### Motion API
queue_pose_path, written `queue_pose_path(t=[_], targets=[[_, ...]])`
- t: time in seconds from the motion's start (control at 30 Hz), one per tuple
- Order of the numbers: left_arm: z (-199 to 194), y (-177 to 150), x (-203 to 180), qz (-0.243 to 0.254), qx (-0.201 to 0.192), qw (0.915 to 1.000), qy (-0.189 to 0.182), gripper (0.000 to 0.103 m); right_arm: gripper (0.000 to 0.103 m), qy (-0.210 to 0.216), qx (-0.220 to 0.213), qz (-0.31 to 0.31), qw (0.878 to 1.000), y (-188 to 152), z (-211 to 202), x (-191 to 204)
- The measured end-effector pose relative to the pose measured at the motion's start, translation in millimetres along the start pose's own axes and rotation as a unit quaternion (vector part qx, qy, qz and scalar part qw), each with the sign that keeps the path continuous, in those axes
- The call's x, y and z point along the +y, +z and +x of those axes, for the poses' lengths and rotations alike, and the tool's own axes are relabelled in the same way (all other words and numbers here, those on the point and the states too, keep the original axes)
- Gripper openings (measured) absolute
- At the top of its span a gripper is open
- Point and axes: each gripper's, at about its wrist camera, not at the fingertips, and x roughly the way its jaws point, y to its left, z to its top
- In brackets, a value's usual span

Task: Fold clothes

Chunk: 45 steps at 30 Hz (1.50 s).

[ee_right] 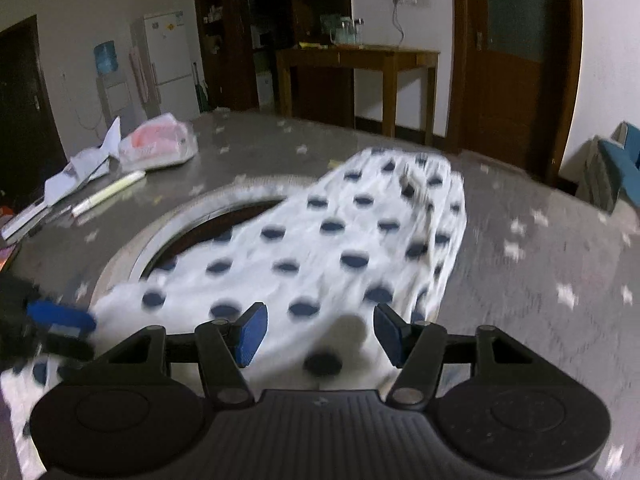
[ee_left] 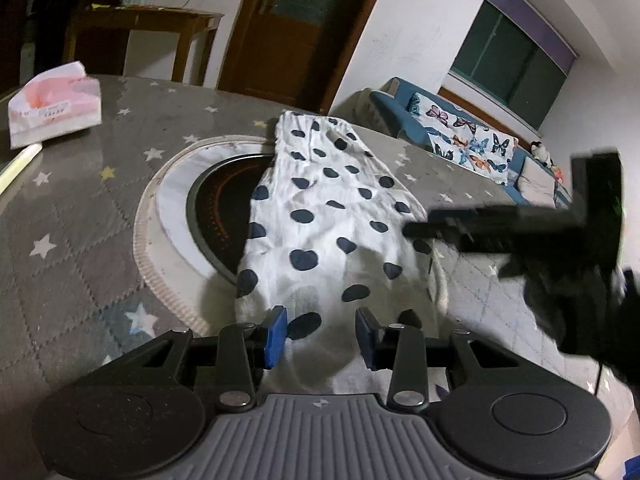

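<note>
The garment (ee_left: 324, 216), white with dark dots, lies lengthwise at the centre of both frames, draped over the round black burner (ee_left: 224, 208) sunk into the star-print table (ee_left: 80, 240), its gathered end at the upper middle and its near hem at the bottom under both grippers. The left gripper (ee_left: 321, 334) hovers over that hem, spread, cloth below the pads but not pinched. The right gripper (ee_right: 320, 334) is likewise spread over the hem and grips nothing. To fold well, I judge, each should pinch 1 near corner through both layers, lift together, carry the hem evenly toward the far end, and keep the cloth from sagging into the burner. A tissue pack (ee_left: 56, 104) sits upper left, well apart.
</note>
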Motion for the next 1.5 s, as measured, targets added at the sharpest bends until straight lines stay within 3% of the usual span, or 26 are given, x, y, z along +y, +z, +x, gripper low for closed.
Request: queue_pose_path(t=[0.23,0.4,0.7,0.8,0.93,1.03,1.3,1.5], targets=[[6,-1,-3,0.006,0.009,0.9999,0.0,0.047,0.06,-0.027,0.0,-0.009,1.0,57,59,-36],[6,0,-4,0.008,0.014,0.9998,-0.008,0.053,0.061,-0.071,0.015,0.032,0.997,87,115,-82],[5,4,1,-0.005,0.02,0.9997,-0.016,0.054,0.062,-0.079,0.017,0.12,0.989,100,169,-132],[3,5,2,-0.006,0.019,0.9997,-0.016,0.055,0.055,-0.073,0.008,0.125,0.989,99,173,-134],[-1,6,3,-0.009,0.016,0.9998,-0.013,0.055,0.023,-0.067,-0.002,0.14,0.988,100,171,-135],[-5,7,3,-0.01,0.011,0.9999,-0.007,0.058,0.013,-0.056,-0.022,0.146,0.988,101,157,-134],[-17,5,9,-0.015,-0.002,0.9995,0.027,0.066,0.011,-0.005,-0.068,0.119,0.991,103,86,-97],[-27,1,20,-0.022,-0.011,0.9979,0.061,0.068,0.01,0.045,-0.084,0.107,0.99,85,31,-56]])
